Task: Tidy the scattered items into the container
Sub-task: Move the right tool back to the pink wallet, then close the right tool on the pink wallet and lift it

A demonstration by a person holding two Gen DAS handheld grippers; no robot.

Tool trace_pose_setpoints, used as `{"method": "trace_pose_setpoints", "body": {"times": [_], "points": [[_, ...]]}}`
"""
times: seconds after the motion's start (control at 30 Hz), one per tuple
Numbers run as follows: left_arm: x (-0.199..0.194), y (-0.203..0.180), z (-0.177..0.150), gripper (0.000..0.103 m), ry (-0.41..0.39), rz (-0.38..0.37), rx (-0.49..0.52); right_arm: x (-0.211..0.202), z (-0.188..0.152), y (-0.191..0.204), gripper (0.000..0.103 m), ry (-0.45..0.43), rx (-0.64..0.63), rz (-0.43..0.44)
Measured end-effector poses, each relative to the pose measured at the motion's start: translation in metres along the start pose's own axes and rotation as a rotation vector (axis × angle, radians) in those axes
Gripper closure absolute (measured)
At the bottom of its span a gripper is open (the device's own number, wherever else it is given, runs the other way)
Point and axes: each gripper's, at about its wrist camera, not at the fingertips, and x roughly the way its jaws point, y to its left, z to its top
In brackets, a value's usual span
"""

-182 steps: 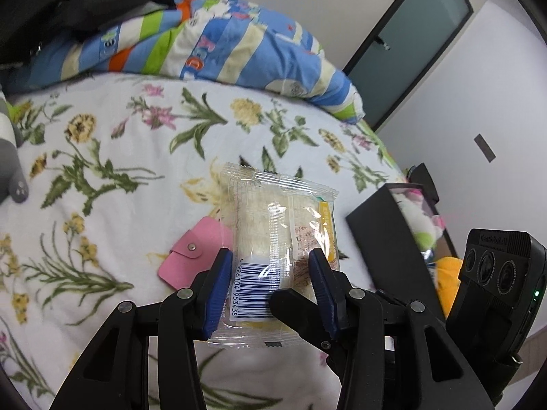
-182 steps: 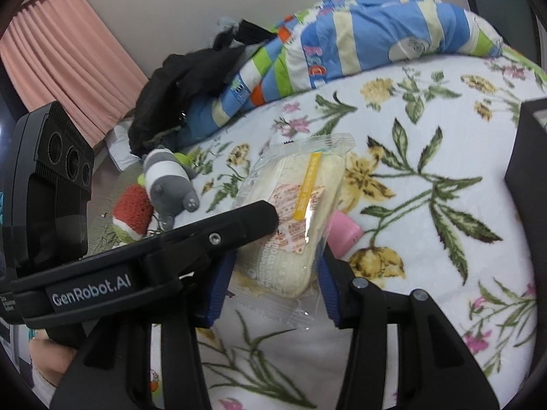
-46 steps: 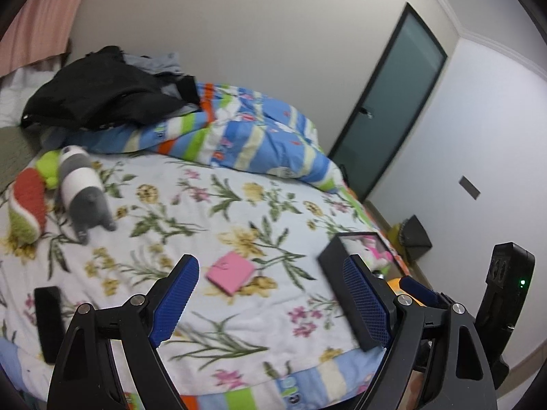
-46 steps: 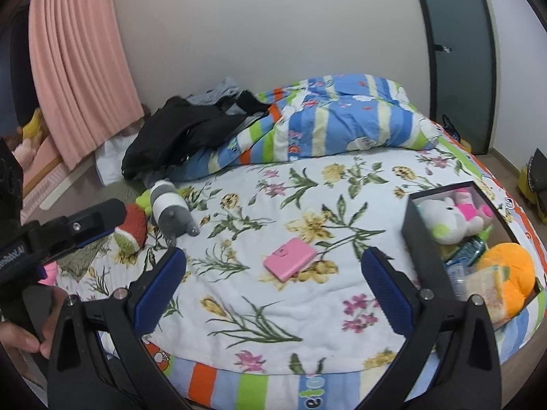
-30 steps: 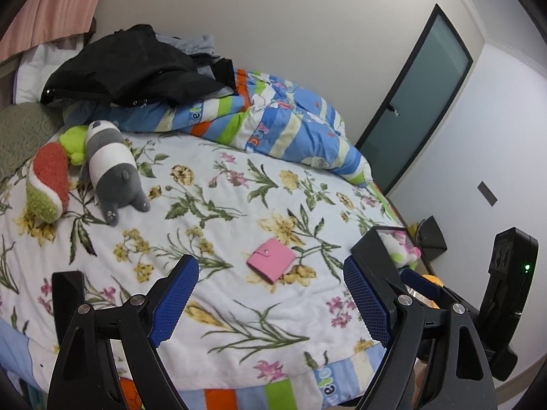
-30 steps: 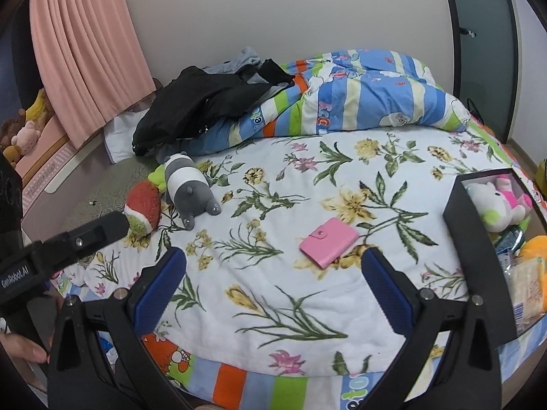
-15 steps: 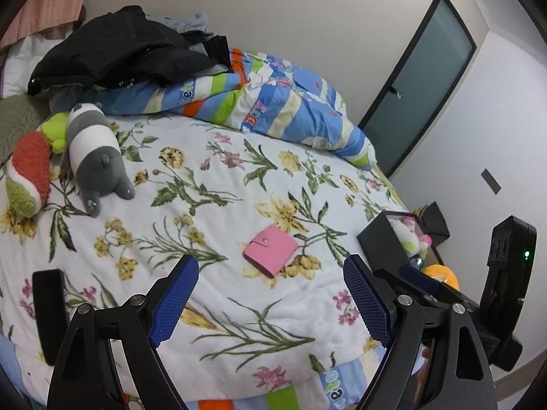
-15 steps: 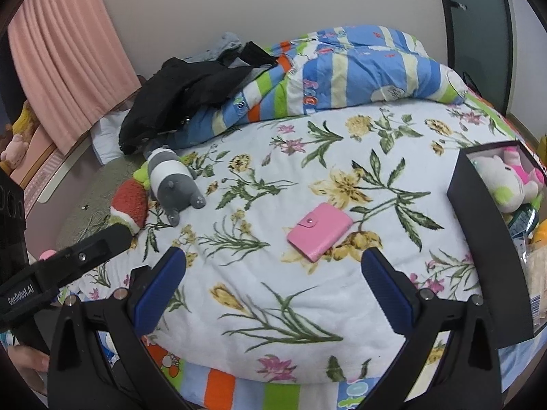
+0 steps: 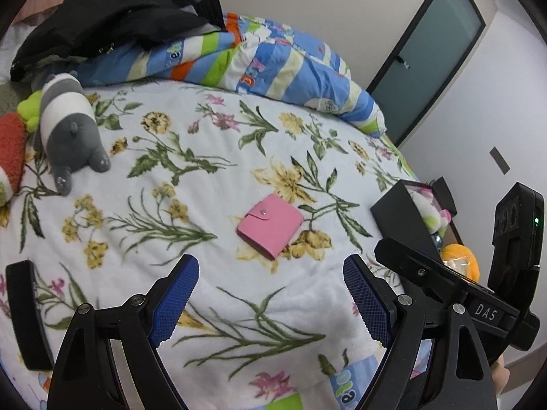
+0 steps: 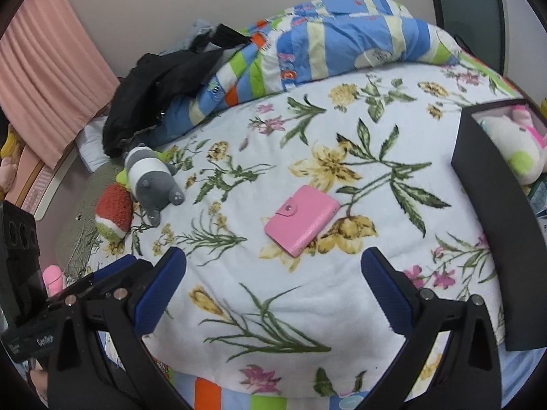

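A pink snap wallet (image 9: 270, 225) (image 10: 302, 220) lies flat on the floral bedspread, ahead of both grippers. My left gripper (image 9: 270, 295) is open and empty, just short of the wallet. My right gripper (image 10: 273, 283) is open and empty too, with the wallet a little beyond its fingertips. A black box (image 9: 401, 220) (image 10: 492, 212) stands at the bed's right edge and holds a white-pink plush, an orange plush and a wrapped snack. A grey-white plush (image 9: 68, 130) (image 10: 152, 174) and a red-green plush (image 9: 12, 150) (image 10: 112, 213) lie at the far left.
A striped blue quilt (image 9: 266, 65) (image 10: 324, 44) with black clothes (image 9: 109, 24) on it is heaped along the bed's far side. A dark door (image 9: 427, 54) is at the right, a pink curtain (image 10: 44, 71) at the left. The bed's near edge runs just under the grippers.
Both grippers have come down and forward toward the bed. The pink wallet has grown larger and sits closer to the fingertips. Jaws stay equally wide.
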Motion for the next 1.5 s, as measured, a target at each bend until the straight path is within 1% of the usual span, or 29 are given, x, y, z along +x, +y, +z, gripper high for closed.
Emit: {"method": "trace_pose_setpoints", "body": {"times": [0.27,0.4,0.53,0.8,1.0,1.13,1.27,1.5], "points": [[0.050,0.005,0.000,0.016,0.067,0.007,0.011,0.037,0.009,-0.029,0.000,0.042,0.046,-0.007],[0.076,0.007,0.001,0.016,0.097,0.028,0.047,0.060,0.014,-0.044,0.000,0.082,0.097,0.010],[0.100,0.013,0.002,0.016,0.131,0.027,0.055,0.086,0.018,-0.056,0.000,0.123,0.152,0.043],[0.150,0.027,0.005,0.016,0.188,0.014,0.050,0.141,0.024,-0.060,0.000,0.201,0.207,0.103],[0.181,0.028,0.007,0.016,0.226,-0.002,0.088,0.177,0.030,-0.063,0.000,0.249,0.228,0.135],[0.196,0.022,0.007,0.016,0.230,-0.010,0.126,0.193,0.035,-0.065,0.000,0.260,0.246,0.172],[0.205,0.015,0.006,0.016,0.207,-0.001,0.153,0.200,0.040,-0.064,0.000,0.258,0.250,0.192],[0.211,0.019,0.007,0.016,0.184,-0.031,0.120,0.211,0.044,-0.063,0.000,0.262,0.212,0.217]]}}
